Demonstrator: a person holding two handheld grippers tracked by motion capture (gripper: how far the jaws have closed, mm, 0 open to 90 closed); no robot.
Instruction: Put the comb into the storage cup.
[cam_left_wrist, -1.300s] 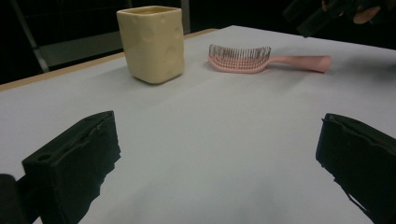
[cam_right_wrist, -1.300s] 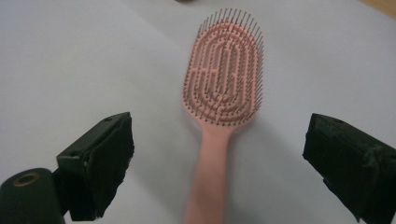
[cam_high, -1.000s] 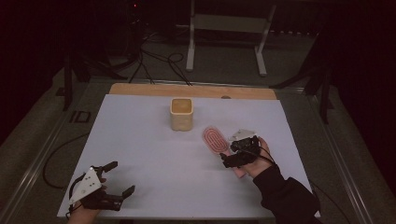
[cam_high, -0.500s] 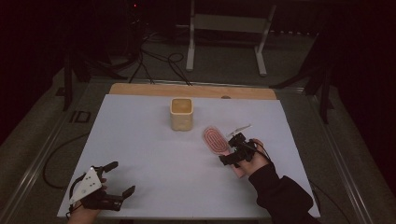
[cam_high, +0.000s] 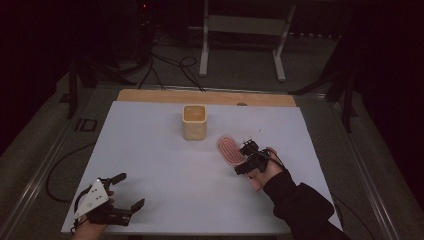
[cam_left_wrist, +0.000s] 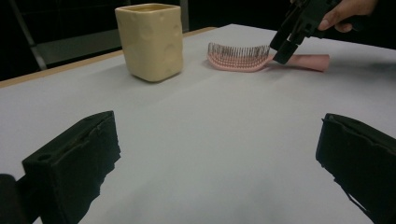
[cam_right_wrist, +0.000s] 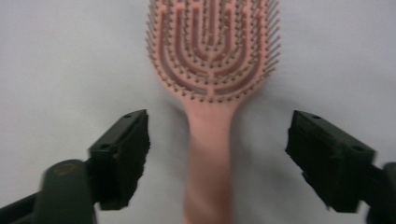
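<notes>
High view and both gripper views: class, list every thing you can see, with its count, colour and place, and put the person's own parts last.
Table: one, white top with a wooden far edge, in the middle of the room.
Cup: one, pale yellow, upright near the table's far middle.
Brush: one, pink, lying bristles up on the table to the right of the cup.
Frame: one, pale metal, on the floor beyond the table.
Cables: several, black, on the floor beyond the table.
Left gripper: one, black, jaws open, at the table's near left corner.
Right gripper: one, black, jaws open and just closing, astride the brush handle without touching it.
</notes>
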